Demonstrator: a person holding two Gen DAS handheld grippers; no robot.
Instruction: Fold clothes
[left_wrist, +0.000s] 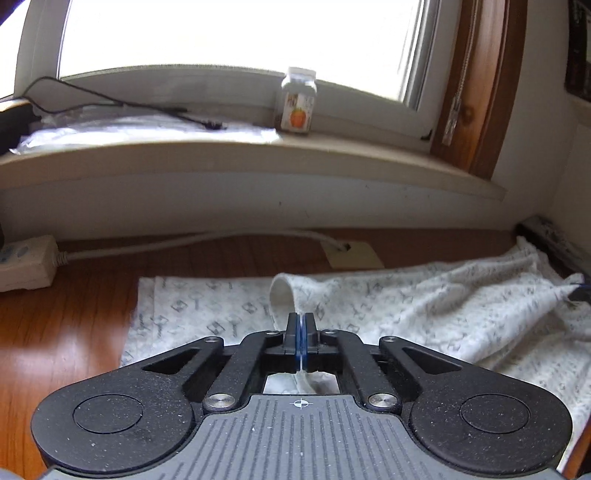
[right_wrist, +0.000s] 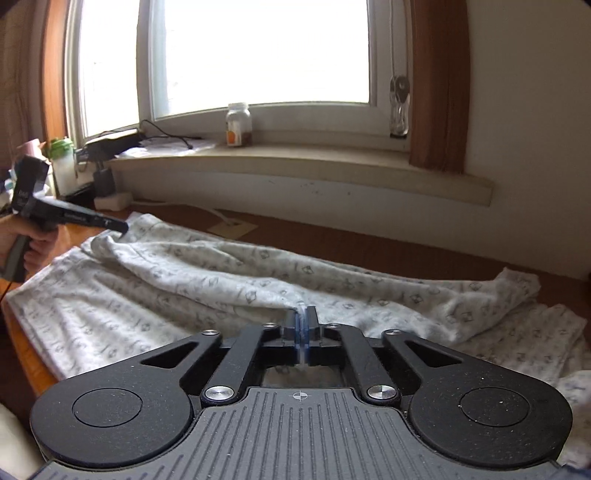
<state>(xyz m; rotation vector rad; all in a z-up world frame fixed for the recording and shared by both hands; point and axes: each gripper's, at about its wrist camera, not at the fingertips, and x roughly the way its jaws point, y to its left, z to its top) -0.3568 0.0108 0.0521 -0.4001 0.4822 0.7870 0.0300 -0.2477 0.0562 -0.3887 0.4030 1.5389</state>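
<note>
A white garment (left_wrist: 406, 306) with a grey print lies spread across the wooden table (left_wrist: 74, 332). My left gripper (left_wrist: 301, 318) is shut on a thick rolled edge of it, lifted a little off the flat layer below. In the right wrist view the same garment (right_wrist: 184, 280) runs as a raised, wrinkled fold from left to right. My right gripper (right_wrist: 303, 314) is shut on a pinch of that fold. At the far left a hand (right_wrist: 37, 247) holds the left gripper (right_wrist: 123, 227), whose tip is closed on the cloth's far corner.
A windowsill (left_wrist: 332, 147) runs behind the table (right_wrist: 369, 251), with a jar (left_wrist: 297, 99) and a black cable (left_wrist: 110, 99) on it. A white power strip (left_wrist: 22, 262) and a beige paper patch (left_wrist: 354, 254) sit at the table's back. Bottles and clutter (right_wrist: 62, 166) stand far left.
</note>
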